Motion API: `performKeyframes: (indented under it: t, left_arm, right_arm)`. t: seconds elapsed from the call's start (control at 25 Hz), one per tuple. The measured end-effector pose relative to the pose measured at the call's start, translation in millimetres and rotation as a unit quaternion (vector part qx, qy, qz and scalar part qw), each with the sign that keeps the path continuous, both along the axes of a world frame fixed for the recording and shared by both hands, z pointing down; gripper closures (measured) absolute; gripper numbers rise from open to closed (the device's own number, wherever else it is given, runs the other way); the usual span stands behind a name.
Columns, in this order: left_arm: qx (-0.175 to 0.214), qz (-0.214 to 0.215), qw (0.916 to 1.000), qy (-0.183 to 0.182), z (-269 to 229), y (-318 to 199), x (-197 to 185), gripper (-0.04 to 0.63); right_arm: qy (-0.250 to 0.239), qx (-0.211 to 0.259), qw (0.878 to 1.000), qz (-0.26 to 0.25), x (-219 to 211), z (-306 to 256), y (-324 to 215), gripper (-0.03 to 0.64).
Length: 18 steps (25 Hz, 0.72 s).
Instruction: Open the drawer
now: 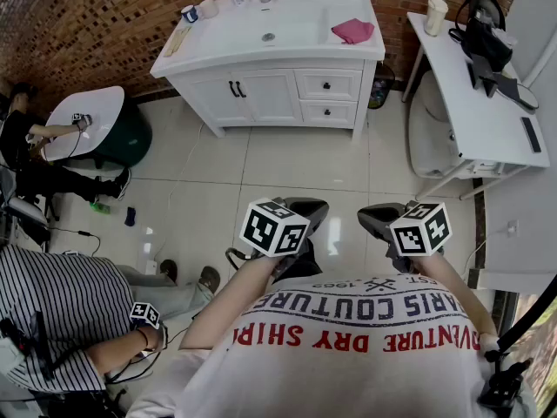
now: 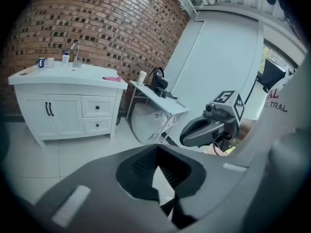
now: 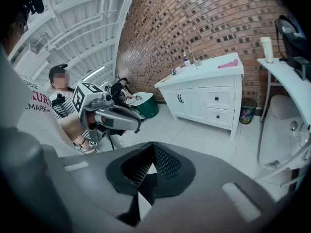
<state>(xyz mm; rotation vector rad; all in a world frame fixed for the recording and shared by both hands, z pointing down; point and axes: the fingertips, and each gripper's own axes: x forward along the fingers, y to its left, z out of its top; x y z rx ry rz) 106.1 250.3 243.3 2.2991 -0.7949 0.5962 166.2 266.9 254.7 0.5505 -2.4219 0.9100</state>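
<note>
Printed shirt (image 1: 365, 338) fills the bottom of the head view, and just past it both tools are held close to the chest, tipped down toward the floor (image 1: 261, 159). On the left gripper (image 1: 306, 214) the jaws are pressed together with nothing between them, and the right gripper (image 1: 376, 219) is closed and empty in the same way. Beyond them lies a broad stretch of white tile, so the work is well apart from either hand. At the far side of that tile, against the brick wall, stands the white sink cabinet (image 1: 261, 103). Its two drawers sit stacked at its right end, the upper drawer (image 1: 328, 84) over the lower drawer (image 1: 327, 112), beside a pair of doors (image 1: 235, 94). Each drawer front runs wide from side to side with a small dark knob at its middle, so the pull should come straight back toward the person. The stack lies roughly dead ahead, between the lines of the two grippers. From this steep angle neither hand looks clearly nearer, and the task does not say which drawer is meant. A walk forward comes before any reach.
</note>
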Motion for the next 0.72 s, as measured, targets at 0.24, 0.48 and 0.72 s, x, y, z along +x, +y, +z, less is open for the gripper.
performKeyframes:
  t: [0.24,0.48,0.72]
  left_arm:
    - [-0.010,0.010,0.9999,0.003,13.6,-69.9,-35.6,0.606]
    - [-0.024,0.030,0.9993,-0.003,19.7,-158.5,-91.8,0.606]
    - [-0.032,0.053,0.9980,-0.012,22.0,-246.5,-153.2,0.606]
  right_arm:
    - [0.007,-0.011,1.000,0.007,-36.8,13.5,-65.4,0.611]
    - [0.010,-0.027,0.999,0.030,-88.4,16.4,-149.6,0.611]
    - [0.003,-0.049,0.997,0.062,-144.1,19.2,-229.5,0.611]
